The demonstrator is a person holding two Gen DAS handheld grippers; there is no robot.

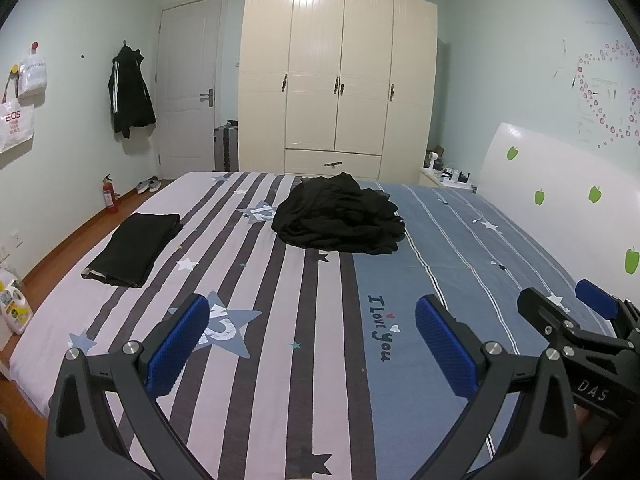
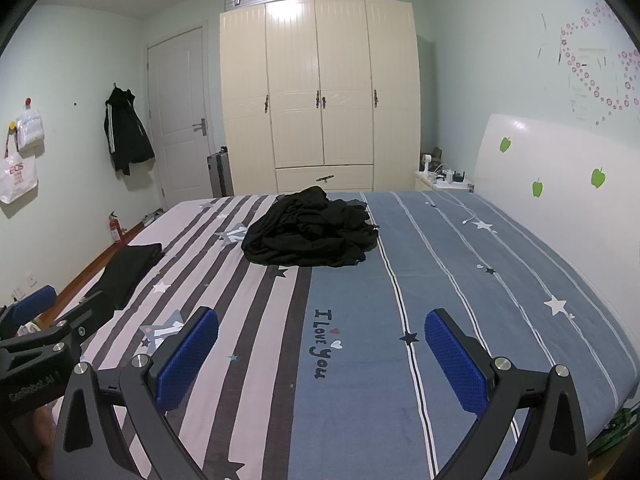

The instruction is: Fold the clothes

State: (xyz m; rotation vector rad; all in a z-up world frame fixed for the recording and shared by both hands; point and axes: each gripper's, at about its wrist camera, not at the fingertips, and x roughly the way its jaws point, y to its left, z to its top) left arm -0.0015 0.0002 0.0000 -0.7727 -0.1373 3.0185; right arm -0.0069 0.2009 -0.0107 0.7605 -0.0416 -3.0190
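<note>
A crumpled black garment lies in a heap near the far middle of the striped bed; it also shows in the right wrist view. A folded black garment lies flat near the bed's left edge, also seen in the right wrist view. My left gripper is open and empty above the near part of the bed. My right gripper is open and empty beside it, to the right. Both are well short of the heap.
A cream wardrobe stands behind the bed with a suitcase beside it. A white headboard runs along the right. A black jacket hangs on the left wall above a fire extinguisher.
</note>
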